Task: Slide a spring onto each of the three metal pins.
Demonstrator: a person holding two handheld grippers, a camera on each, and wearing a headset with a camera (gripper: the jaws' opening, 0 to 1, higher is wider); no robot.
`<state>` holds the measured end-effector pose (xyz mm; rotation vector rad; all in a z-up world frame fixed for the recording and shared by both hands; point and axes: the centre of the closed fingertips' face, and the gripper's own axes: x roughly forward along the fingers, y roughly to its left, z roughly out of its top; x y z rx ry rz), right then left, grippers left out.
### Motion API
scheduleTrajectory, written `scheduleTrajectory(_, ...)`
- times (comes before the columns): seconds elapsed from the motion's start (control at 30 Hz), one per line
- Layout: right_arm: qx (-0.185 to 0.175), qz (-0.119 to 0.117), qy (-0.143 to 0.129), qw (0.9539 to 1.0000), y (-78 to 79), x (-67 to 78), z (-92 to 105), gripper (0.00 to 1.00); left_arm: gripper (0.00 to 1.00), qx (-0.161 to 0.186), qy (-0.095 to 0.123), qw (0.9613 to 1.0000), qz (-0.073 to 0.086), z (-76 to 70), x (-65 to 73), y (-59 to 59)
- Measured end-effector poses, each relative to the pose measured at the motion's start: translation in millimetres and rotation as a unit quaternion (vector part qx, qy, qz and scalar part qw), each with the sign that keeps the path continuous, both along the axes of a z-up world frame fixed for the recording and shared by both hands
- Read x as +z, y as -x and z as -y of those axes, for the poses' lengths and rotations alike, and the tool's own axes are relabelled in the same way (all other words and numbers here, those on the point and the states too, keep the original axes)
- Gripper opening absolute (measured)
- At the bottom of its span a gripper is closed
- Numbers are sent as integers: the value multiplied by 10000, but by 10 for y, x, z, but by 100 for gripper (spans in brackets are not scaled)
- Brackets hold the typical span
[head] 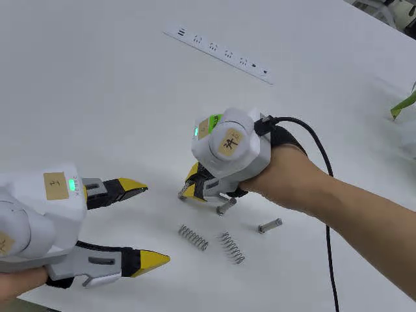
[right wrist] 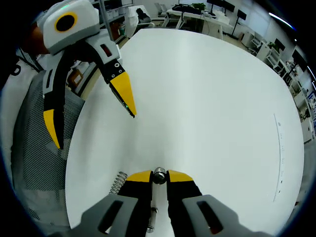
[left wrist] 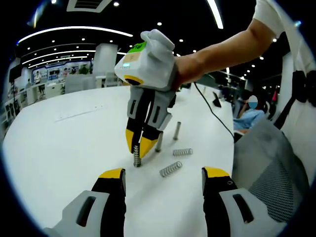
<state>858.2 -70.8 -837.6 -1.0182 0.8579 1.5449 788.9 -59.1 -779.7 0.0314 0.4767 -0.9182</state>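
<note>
Springs lie loose at the lower centre of the head view: a left spring (head: 193, 237) and a right spring (head: 232, 247), side by side on the white worktop (head: 97, 97), just below a nearer free pin (head: 225, 207) and an outer free pin (head: 270, 225). The right tongs (head: 195, 190) are clamped on a third metal pin (right wrist: 159, 175) — in the left gripper view a coil (left wrist: 137, 157) appears to sit on it. The left tongs (head: 144, 222) stand wide apart, holding nothing. The springs look light, round and apt to roll or squirt out of a hard pinch — best taken gently across the middle coils, with one end left clear for the stiff, smooth pin.
</note>
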Motion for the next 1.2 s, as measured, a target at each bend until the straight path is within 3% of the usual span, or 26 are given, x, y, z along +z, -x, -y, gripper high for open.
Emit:
scheduleTrajectory(0.4,-41,-9,-66,10000,7,-8,-11,13,64,-45,-25,10000,2,12,15,6)
scheduleTrajectory(0.63,-127,-14,-148,9998,18,19,-8,18,63,-106,-108,9999,25,16,41,19)
scheduleTrajectory(0.93,-339,80,-467,9983,-17,245,11,23,63,-218,-234,9995,44,38,86,49)
scheduleTrajectory(1.2,-955,-53,-1081,9895,-13,551,95,28,63,-384,-387,9985,78,65,128,75)
